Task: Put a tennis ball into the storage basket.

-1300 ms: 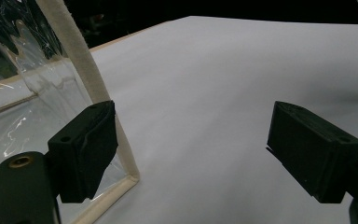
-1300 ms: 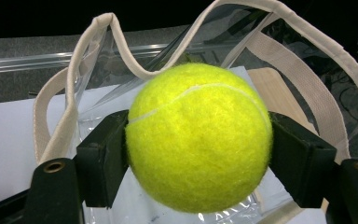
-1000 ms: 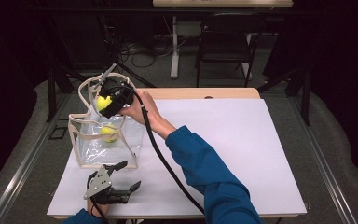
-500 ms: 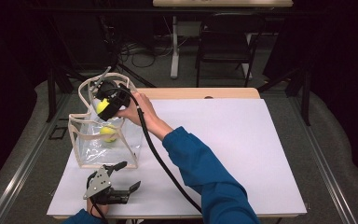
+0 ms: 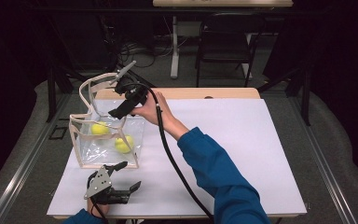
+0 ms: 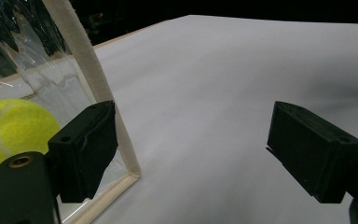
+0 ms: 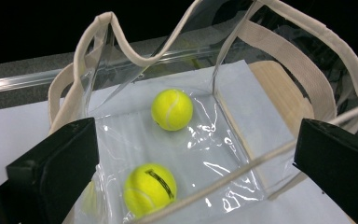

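The right gripper, jaws spread wide and holding nothing, hangs over the open top of a clear bag with cream trim; in its own view two tennis balls lie on the bag's floor, one toward the far wall and one close under the jaws. The left gripper rests near the table's front-left corner, also released, one jaw just beside the bag's near bottom corner. The bag stands upright at the table's left edge, its handles arching up.
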The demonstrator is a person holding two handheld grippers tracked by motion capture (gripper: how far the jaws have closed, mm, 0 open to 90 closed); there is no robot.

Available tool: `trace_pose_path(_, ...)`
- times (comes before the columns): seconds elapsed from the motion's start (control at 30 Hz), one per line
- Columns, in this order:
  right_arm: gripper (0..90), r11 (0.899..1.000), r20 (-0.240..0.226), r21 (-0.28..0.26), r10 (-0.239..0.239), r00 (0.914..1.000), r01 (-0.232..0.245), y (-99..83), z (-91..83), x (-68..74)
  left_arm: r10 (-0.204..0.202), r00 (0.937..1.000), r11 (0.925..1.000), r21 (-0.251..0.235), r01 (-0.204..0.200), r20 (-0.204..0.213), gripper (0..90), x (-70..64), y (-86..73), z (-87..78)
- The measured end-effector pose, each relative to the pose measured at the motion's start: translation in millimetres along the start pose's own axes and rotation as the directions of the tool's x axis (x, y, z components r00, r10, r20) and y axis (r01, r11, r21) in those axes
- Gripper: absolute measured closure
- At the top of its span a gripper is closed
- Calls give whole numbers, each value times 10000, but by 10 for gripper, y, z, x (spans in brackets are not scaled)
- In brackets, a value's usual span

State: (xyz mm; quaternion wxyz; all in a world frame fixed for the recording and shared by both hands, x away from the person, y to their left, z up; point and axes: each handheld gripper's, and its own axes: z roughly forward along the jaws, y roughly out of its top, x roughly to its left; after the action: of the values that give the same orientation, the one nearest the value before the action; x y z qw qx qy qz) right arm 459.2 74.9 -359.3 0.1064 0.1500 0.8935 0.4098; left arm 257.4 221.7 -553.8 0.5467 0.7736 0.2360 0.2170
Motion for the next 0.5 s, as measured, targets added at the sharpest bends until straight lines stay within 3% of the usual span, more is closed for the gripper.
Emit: trace_pose_path(0.5, 0, 9990, 50, -416, 148, 9999, -145, -255, -349, -50, 19, 10000, 10000, 53, -19, -46, 158, -27, 5, 22)
